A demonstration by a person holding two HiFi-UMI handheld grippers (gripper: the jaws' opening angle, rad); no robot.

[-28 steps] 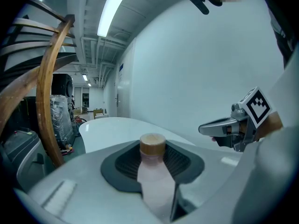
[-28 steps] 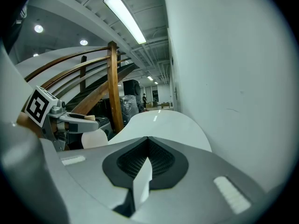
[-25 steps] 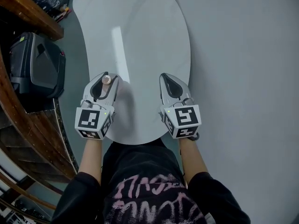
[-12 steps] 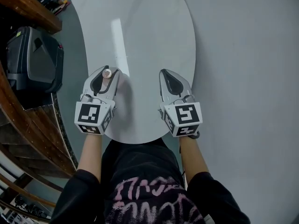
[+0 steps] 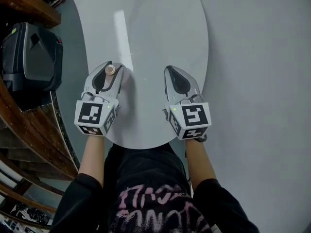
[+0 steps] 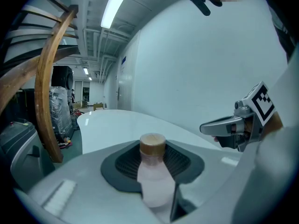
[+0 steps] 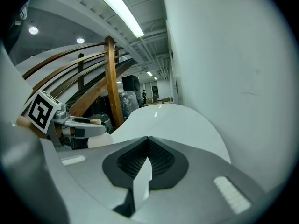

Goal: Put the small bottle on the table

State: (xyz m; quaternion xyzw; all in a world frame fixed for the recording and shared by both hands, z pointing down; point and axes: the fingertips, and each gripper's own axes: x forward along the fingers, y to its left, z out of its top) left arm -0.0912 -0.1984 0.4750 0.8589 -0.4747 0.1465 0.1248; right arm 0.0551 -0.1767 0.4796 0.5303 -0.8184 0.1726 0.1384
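A small pale pink bottle (image 6: 154,181) with a tan cap (image 5: 110,70) stands upright between the jaws of my left gripper (image 5: 110,72), which is shut on it. The gripper holds it over the left part of the white oval table (image 5: 160,38); whether the bottle touches the top is hidden. My right gripper (image 5: 176,77) hovers over the table's near right part, its jaws closed together with nothing between them. In the right gripper view the left gripper (image 7: 77,125) and the bottle's cap (image 7: 96,121) show at the left.
A dark grey case (image 5: 31,57) sits on the floor to the left of the table. Curved wooden rails (image 5: 29,130) run along the left side. A white wall (image 5: 262,81) stands at the right.
Both grippers have moved forward over the table, the left one carrying the bottle with it. Neither grip has changed.
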